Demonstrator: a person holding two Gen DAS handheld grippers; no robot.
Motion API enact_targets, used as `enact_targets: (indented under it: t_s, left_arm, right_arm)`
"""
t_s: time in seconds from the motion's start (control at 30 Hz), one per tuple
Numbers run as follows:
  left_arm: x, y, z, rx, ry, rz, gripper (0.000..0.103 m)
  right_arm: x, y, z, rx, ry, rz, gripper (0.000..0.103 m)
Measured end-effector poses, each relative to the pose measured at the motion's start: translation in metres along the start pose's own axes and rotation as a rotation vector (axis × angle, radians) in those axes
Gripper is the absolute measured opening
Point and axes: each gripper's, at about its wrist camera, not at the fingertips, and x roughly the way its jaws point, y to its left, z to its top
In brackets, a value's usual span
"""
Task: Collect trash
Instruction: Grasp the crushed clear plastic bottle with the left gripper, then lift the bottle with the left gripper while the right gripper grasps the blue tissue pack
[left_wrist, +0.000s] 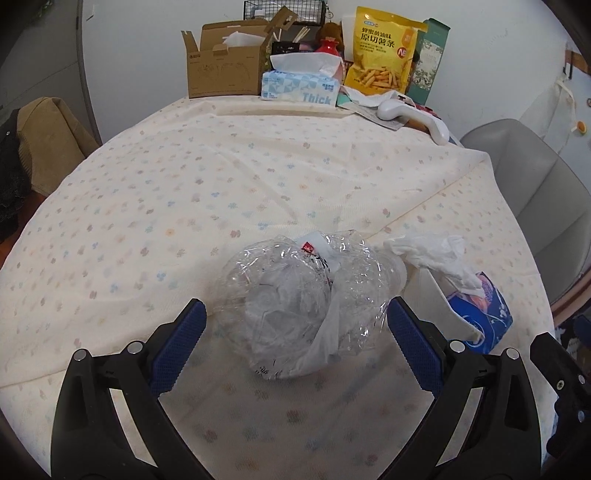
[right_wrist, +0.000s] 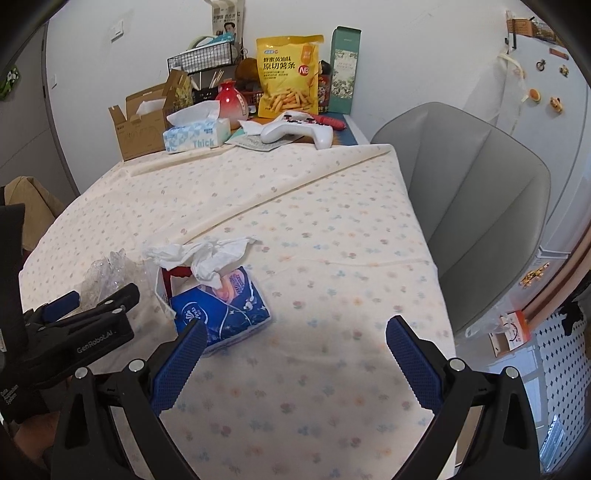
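A crushed clear plastic bottle (left_wrist: 306, 306), glossy and creased, with a loose white label band, lies on the table (left_wrist: 166, 206) between the spread fingers (left_wrist: 181, 343) of the left gripper (left_wrist: 295, 345); the blue ribbed pads stand just off its sides, released, and I cannot tell whether either pad touches the plastic. To the right of those fingers sits a soft blue tissue pack (left_wrist: 480, 317) with a crumpled white tissue (left_wrist: 432, 254) bunched at its open top. In the right wrist view the right gripper (right_wrist: 295, 360) hovers wide open over bare cloth, the pack (right_wrist: 221, 314) just ahead of its left finger (right_wrist: 181, 362), the tissue (right_wrist: 207, 258) beyond it. The table wears a cream cloth dotted with small pastel flowers. Far ahead of both grippers stand an open cardboard box (left_wrist: 221, 66) with white paper inside, a tissue box (left_wrist: 299, 86) with a sheet pulled up, a yellow snack bag (left_wrist: 384, 51) and a white game controller (left_wrist: 413, 114). A grey padded chair (right_wrist: 472, 206) is to the right.
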Motion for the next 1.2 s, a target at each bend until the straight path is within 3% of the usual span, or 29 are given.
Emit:
enact_targets:
  t_s: [0.87, 0.97, 1.03, 1.1, 1.2]
  left_arm:
    - [0.011, 0.016, 0.009, 0.000, 0.028, -0.018, 0.097]
    - [0.012, 0.019, 0.010, -0.012, 0.028, -0.016, 0.097]
    - [0.014, 0.016, 0.011, -0.005, 0.031, -0.008, 0.097]
    - [0.015, 0.014, 0.013, -0.004, 0.027, -0.012, 0.097]
    - [0.013, 0.013, 0.014, -0.001, 0.013, -0.011, 0.096]
  right_arm:
    - [0.056, 0.046, -0.004, -0.117, 0.115, 0.093, 0.094]
    - [0.058, 0.047, -0.005, -0.116, 0.114, 0.129, 0.068]
    - [0.055, 0.048, -0.003, -0.123, 0.112, 0.145, 0.034]
    - [0.053, 0.046, -0.001, -0.121, 0.126, 0.156, 0.021]
    - [0.050, 0.041, -0.003, -0.115, 0.129, 0.156, 0.014]
